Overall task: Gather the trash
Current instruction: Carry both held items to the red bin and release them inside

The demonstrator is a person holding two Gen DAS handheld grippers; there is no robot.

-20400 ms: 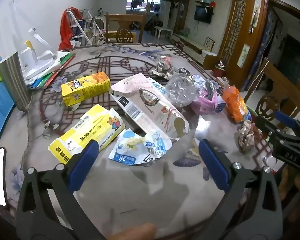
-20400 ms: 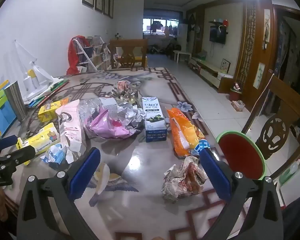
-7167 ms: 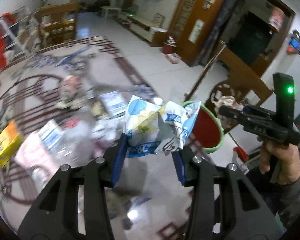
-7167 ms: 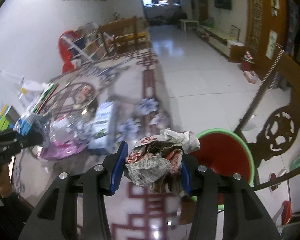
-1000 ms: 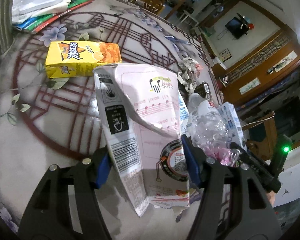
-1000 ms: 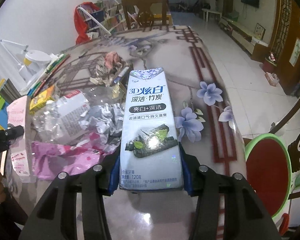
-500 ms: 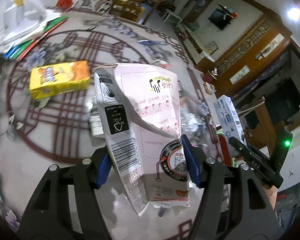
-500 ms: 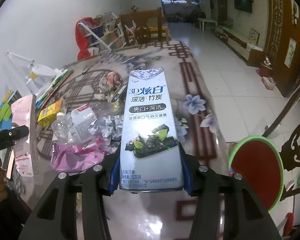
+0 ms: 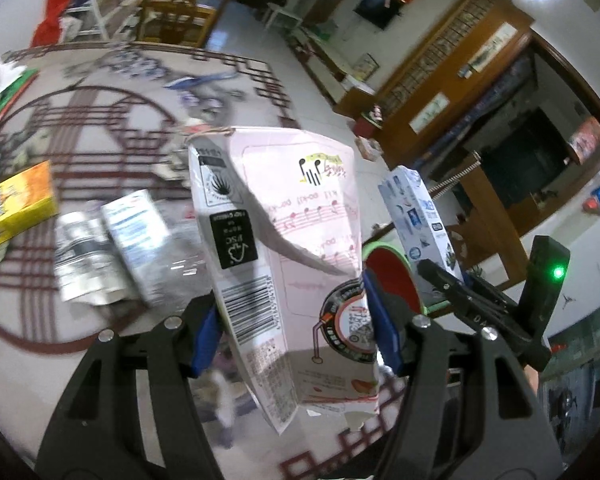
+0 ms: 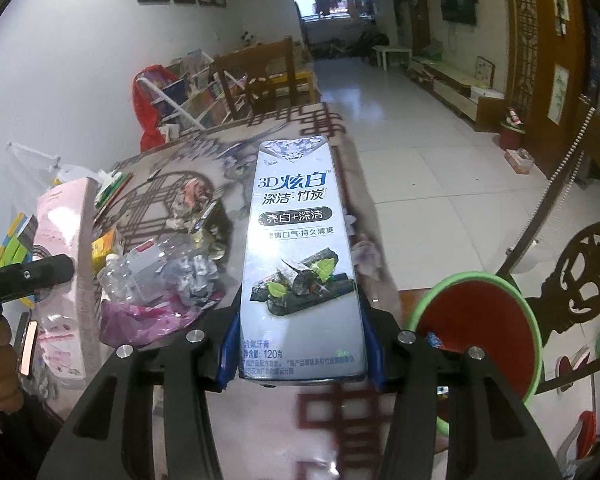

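Both cartons raised, bin [image 10: 476,280] holding wrappers

left claw [image 9: 292,332] clamped, right claw [image 10: 300,350] clamped

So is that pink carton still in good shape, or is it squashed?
Squashed. The pink paper carton has a deep diagonal crease across its front and a torn bottom edge, pinched between the left gripper's blue fingers.

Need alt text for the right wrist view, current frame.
The right gripper clamps a silver toothpaste box above a patterned table, with a red bin with a green rim just to the right. At left lie a crushed plastic bottle and a pink bag; the left gripper holds a pink carton.
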